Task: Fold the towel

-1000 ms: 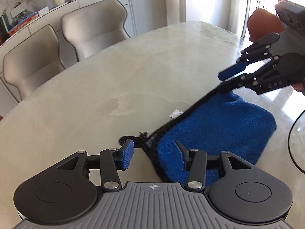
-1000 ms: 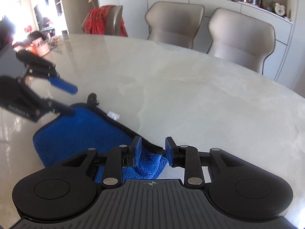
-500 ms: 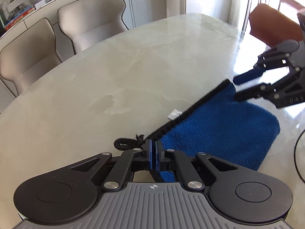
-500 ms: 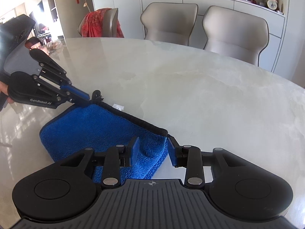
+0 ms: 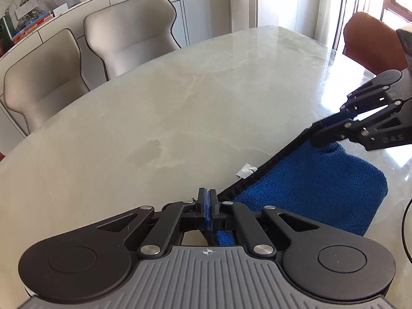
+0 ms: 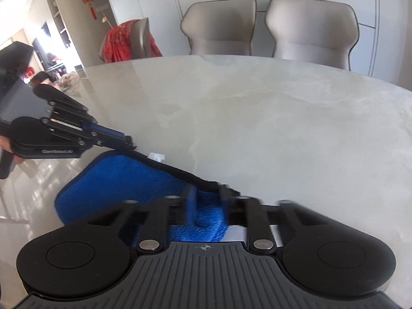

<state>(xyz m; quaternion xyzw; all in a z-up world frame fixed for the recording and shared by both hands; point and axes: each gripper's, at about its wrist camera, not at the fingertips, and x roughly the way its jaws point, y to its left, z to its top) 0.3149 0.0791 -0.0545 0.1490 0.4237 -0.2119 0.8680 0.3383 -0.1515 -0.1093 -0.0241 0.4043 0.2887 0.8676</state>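
Left tool (image 5: pixel 208 207): I have it pinched on the towel's (image 5: pixel 314 188) black hem, as half a second ago.
Right tool (image 6: pixel 207 207): now closing on the opposite corner; blurred, grip uncertain.
Towel: blue, folded, on the counter (image 5: pixel 180 97).
Chairs (image 6: pixel 219 25): beyond.

My towel (image 5: pixel 309 188) lies on the table (image 5: pixel 180 108), its far edge running between my left gripper (image 5: pixel 208 207) and my right gripper (image 6: pixel 207 206), one at each corner. A tag (image 5: pixel 246 172) lies just beyond that edge, and two chairs (image 6: pixel 267 25) stand behind the table.
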